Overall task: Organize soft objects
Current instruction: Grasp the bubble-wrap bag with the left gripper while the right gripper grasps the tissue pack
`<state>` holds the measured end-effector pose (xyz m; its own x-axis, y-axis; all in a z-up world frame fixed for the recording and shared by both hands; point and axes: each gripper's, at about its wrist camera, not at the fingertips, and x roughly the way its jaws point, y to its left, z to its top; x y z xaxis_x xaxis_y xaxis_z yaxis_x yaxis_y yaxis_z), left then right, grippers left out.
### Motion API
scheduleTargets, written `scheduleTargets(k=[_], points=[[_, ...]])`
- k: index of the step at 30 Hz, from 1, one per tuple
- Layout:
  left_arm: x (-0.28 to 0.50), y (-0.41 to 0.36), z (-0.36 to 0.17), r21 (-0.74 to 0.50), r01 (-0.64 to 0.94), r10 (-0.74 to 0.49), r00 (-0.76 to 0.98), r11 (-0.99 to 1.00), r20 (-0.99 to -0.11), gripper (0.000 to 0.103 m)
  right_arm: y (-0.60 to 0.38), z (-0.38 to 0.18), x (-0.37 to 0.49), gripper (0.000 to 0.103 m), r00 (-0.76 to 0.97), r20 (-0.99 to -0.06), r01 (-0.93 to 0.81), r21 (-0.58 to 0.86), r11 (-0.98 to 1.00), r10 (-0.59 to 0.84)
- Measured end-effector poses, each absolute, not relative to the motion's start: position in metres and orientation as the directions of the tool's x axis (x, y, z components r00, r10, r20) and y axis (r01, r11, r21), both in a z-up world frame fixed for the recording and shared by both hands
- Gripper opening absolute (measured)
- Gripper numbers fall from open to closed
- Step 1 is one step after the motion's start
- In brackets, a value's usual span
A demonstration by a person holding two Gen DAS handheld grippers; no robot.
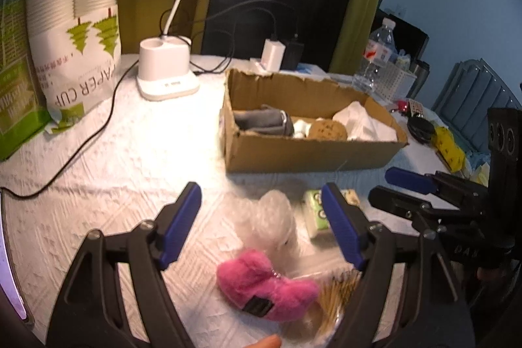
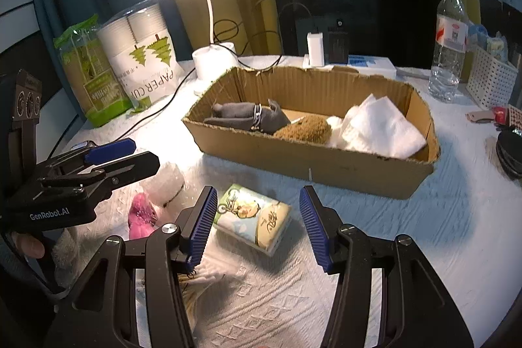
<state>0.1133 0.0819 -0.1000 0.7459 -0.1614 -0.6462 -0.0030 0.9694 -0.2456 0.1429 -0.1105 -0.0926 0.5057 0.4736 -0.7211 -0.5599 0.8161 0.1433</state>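
A cardboard box [image 1: 310, 152] [image 2: 313, 165] holds a grey cloth roll [image 2: 248, 116], a brown plush [image 2: 303, 126] and white cloth [image 2: 378, 126]. In front of it on the white tablecloth lie a pink plush [image 1: 264, 289] [image 2: 140, 214], a wad of bubble wrap [image 1: 270, 211] [image 2: 166, 181] and a tissue pack [image 1: 314, 211] [image 2: 254, 220]. My left gripper [image 1: 262, 224] [image 2: 145, 154] hangs open over the bubble wrap and the pink plush, gripping nothing. My right gripper [image 2: 259, 227] [image 1: 380, 185] is open, its fingers on either side of the tissue pack without pressing on it.
A lit desk lamp [image 1: 166, 77], a paper cup bag [image 1: 78, 54] and a green packet [image 2: 88, 74] stand at the back left. Cables [image 1: 107, 116], chargers [image 2: 326, 48], a water bottle [image 2: 448, 41] and a white basket [image 2: 489, 80] ring the box. A bag of thin sticks [image 1: 339, 289] lies near the pink plush.
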Motion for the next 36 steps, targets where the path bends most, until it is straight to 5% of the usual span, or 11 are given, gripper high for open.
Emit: scheduleTargets(k=[10,16,20,29,36], points=[[0.121,0.079,-0.122,-0.237,-0.008,-0.165,0.694,0.972,-0.701,0.077,-0.104,-0.116,0.152,0.06,0.462,-0.76,-0.556,0.153,0.817,0.457],[0.125,0.082,-0.131,-0.239,-0.006,-0.172,0.674,0.971,-0.718,0.077,-0.095,-0.125,0.156,0.081,0.448,-0.774,-0.565,0.144,0.813,0.448],[0.126,0.083,-0.133,-0.239,0.013,-0.185,0.671,0.971,-0.718,0.075,-0.089,-0.13,0.16,0.082,0.439,-0.785,-0.567,0.136,0.812,0.437],[0.127,0.081,-0.134,-0.245,0.054,-0.218,0.663,0.968,-0.716,0.05,-0.08,-0.139,0.164,0.082,0.408,-0.811,-0.576,0.127,0.807,0.419],[0.125,0.078,-0.133,-0.247,0.075,-0.233,0.664,0.966,-0.71,0.041,-0.077,-0.14,0.163,0.081,0.403,-0.816,-0.582,0.121,0.804,0.414]])
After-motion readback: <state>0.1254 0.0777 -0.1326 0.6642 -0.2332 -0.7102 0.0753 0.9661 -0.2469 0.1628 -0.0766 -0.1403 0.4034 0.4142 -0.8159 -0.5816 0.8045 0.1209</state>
